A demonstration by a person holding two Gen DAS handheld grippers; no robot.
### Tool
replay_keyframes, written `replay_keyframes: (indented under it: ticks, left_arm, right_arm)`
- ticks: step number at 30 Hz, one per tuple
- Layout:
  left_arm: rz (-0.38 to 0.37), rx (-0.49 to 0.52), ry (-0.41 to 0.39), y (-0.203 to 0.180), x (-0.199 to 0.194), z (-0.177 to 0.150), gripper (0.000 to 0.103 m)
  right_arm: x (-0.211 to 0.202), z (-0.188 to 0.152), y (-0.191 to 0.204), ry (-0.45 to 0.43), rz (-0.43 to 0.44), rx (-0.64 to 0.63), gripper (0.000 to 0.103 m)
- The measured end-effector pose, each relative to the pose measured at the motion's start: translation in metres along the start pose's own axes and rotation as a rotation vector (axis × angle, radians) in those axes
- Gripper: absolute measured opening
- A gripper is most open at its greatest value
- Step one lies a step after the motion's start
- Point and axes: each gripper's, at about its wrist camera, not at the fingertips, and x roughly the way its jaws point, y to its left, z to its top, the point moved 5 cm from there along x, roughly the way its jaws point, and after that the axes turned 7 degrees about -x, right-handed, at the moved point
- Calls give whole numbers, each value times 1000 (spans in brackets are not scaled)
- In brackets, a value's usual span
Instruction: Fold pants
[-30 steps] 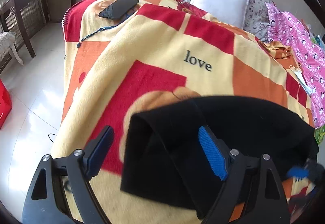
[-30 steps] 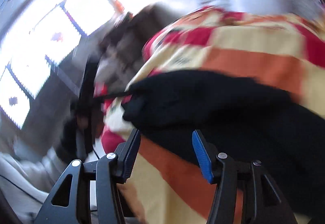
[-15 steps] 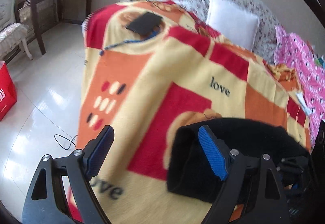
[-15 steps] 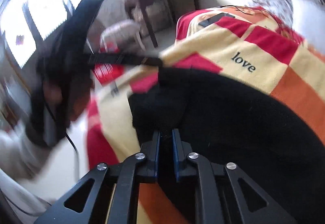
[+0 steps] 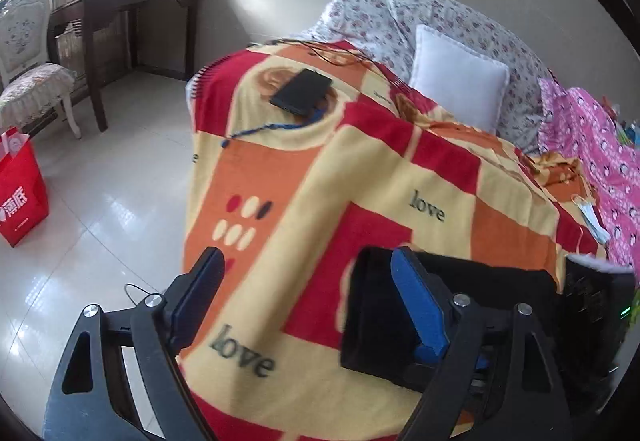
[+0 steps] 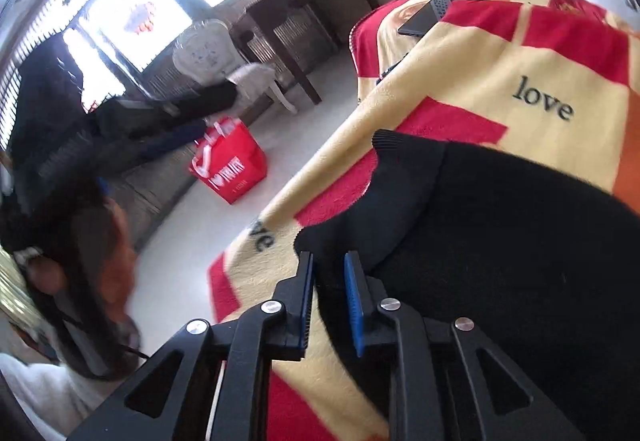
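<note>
Left wrist view: left gripper [image 5: 308, 293] spread wide, gripping nothing, raised over blanket [image 5: 304, 177]; black pants [image 5: 376, 313] folded, lying partly behind its right finger [image 5: 416, 305]. Phone [image 5: 301, 91] far ahead on blanket. Right wrist view: red bag [image 6: 230, 165] on floor, ahead-left of right gripper [image 6: 329, 293]; right gripper clamped on pants' near corner; rest of pants spread ahead-right on blanket.

Pants [image 6: 520, 261] cut off lower right
</note>
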Motion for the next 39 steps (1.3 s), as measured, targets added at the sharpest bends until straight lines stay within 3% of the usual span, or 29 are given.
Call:
replay_keyframes:
  ticks: [1, 3, 5, 7, 9, 14, 16, 19, 22, 27, 31, 39]
  left_arm:
    - [-20, 12, 14, -9, 3, -5, 86]
    - [-46, 35, 25, -26, 6, -14, 86]
    - [-66, 54, 38, -41, 9, -22, 86]
    - [-94, 75, 61, -56, 12, -31, 86]
    - [-96, 109, 79, -71, 17, -40, 86]
    - [-65, 155, 91, -91, 26, -55, 86]
    - [-45, 170, 105, -96, 34, -61, 86]
    - [-1, 187, 109, -98, 43, -70, 86]
    - [9, 195, 120, -100, 47, -75, 86]
    - [-3, 199, 107, -109, 43, -74, 86]
    - [-23, 216, 98, -125, 42, -74, 86]
    - [4, 257, 128, -138, 66, -85, 86]
  right_arm:
    - [-19, 0, 0, -27, 6, 4, 34]
    - [-61, -1, -2, -100, -16, -9, 35]
    - [-104, -13, -14, -131, -125, -39, 42]
    - [-127, -27, -30, -94, -270, -73, 43]
    - [-139, -49, -47, -36, -352, -60, 43]
    - [-131, -83, -46, 16, -344, -78, 42]
    - [-117, -86, -49, 40, -323, -23, 43]
    - [-113, -87, -35, 20, -279, -35, 44]
    - [-128, -85, -33, 1, -300, -32, 43]
    - [-161, -65, -57, -92, -393, 8, 45]
    - [-166, -52, -87, -111, -473, 36, 47]
    - [-140, -43, -140, -99, -480, 112, 47]
